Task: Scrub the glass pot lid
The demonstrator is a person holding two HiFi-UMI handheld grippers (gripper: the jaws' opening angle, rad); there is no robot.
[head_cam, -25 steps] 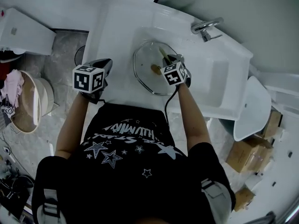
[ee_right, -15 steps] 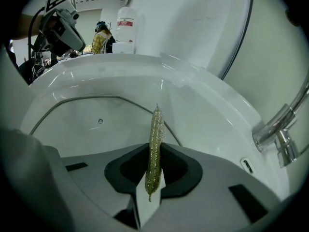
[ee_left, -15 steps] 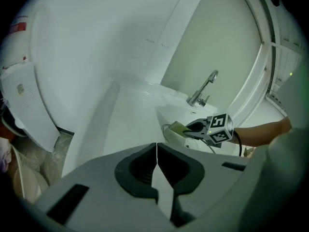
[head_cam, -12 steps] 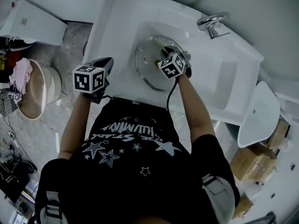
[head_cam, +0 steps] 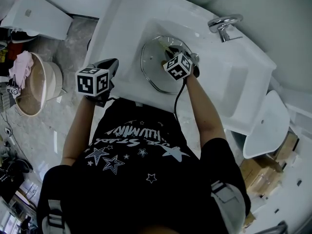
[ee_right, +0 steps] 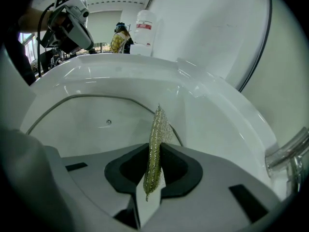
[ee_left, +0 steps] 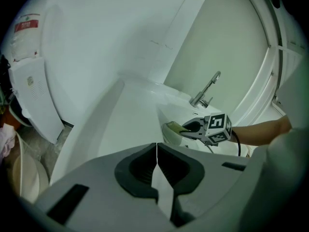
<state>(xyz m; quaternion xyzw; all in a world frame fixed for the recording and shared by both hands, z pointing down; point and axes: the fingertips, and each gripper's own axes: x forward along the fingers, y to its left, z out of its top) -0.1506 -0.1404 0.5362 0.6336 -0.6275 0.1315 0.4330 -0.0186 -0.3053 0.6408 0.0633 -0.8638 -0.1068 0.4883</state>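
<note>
We stand over a white sink bench, the glass pot lid lying flat in its basin; our right gripper is clamped on a gold mesh scourer held edge-on over the glass. Since a second ago it has slid slightly towards the lid's knob, so we judge scrubbing under way; our left gripper stays closed and empty above the bench.

My right hand-held gripper is showing pale grey with black pads, and the scrubber in it is glinting yellow-green in a fine mesh weave. The glass pot lid is looking clear with a silvery rim against the white sink. The marker cubes are showing black-and-white squares. I am wearing a black shirt with white stars.
</note>
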